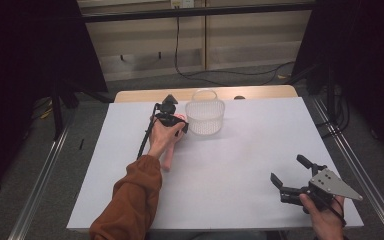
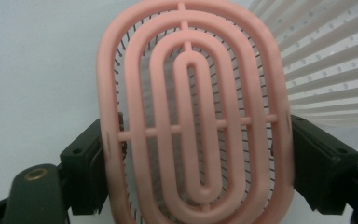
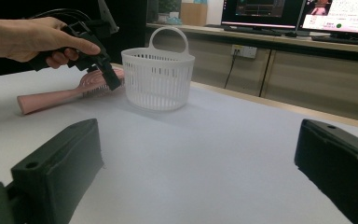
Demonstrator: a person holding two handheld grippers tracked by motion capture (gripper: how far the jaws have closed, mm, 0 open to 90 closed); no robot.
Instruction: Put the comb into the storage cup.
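Your left gripper [image 1: 172, 121] had its jaws clamped across the pink oval plastic hairbrush [image 2: 193, 116], lying far left beside the white slotted plastic basket [image 1: 205, 118] with its handle running back toward you, while your right gripper [image 1: 291, 176] sat open, near right.

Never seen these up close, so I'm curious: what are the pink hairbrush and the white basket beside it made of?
Pink hairbrush: looks like moulded plastic, matt and smooth, with an open oval frame; the thin dark bristles behind could be metal or nylon, I cannot tell. White basket: seemingly thin, slightly translucent plastic, judging by its slotted ribbed wall and one-piece loop handle.
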